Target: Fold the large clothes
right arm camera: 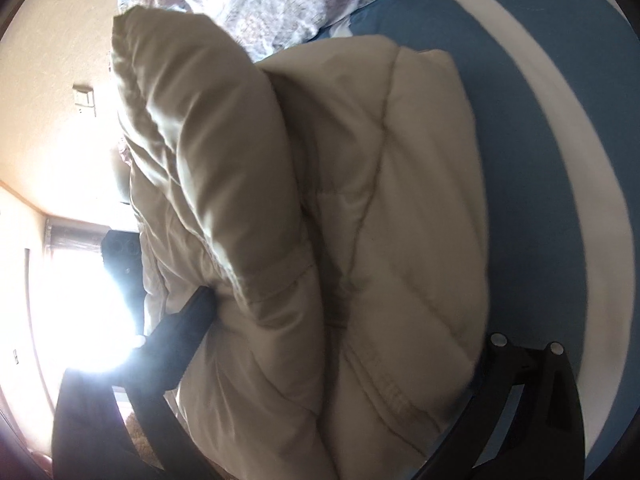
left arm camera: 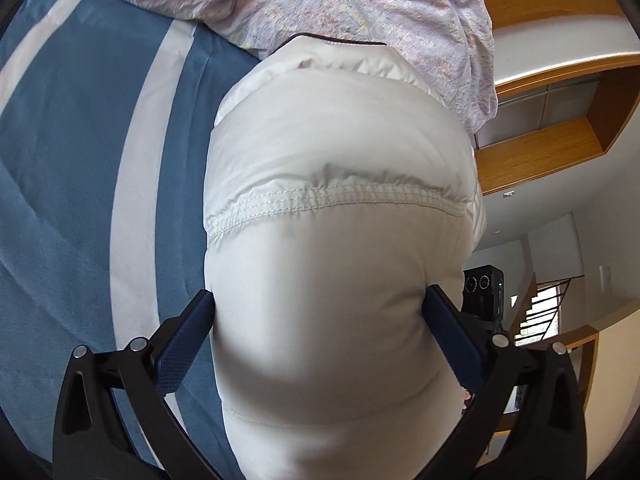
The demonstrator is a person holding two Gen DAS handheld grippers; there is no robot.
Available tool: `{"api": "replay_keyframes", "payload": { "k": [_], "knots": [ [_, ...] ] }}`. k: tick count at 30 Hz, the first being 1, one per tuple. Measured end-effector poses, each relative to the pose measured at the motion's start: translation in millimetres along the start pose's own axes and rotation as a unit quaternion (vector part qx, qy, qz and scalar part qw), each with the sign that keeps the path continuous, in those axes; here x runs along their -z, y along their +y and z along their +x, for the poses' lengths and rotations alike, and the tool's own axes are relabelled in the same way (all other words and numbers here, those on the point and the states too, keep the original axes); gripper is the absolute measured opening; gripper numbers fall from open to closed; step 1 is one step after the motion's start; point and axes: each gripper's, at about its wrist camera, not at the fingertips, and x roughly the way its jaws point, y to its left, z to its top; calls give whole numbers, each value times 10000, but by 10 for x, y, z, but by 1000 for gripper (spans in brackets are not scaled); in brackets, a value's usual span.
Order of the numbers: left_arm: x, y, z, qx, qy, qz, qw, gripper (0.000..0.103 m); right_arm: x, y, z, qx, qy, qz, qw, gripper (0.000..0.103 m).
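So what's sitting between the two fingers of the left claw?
A puffy fold of the white jacket fills the gap of the left claw, both pads against it. The left wrist view shows it.

Left gripper (left arm camera: 320, 312): jaws spread wide, both blue pads (left arm camera: 182, 344) pressed against the padded fabric bulging between them. Right gripper (right arm camera: 340, 320): jaws wide, fabric filling the gap; one finger hidden.

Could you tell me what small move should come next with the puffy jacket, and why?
Probably lower it onto the blue striped bedsheet and let go. Both the left gripper and right gripper clasp the bulky white puffer jacket, bunched into a thick bundle just above the sheet.
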Motion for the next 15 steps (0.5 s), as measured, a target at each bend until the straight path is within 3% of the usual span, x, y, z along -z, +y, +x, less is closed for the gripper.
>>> {"api": "replay_keyframes", "payload": {
  "k": [5,6,11,15],
  "knots": [
    [44,12,-9,76,-84,7,9999,101,-17,36,114,-312,-133,-109,9994,101],
    [57,2,-22,87,-121,28,9999,97,-9,62,129,-322,-182,-145,9992,99],
    [69,-17,-115,89,-257,104,9996,83,91,224,109,-373,-391,-314,9980,75],
    [48,-13,-240,42,-391,193,9990,80,61,363,202,-429,-398,-332,9977,68]
  ]
}}
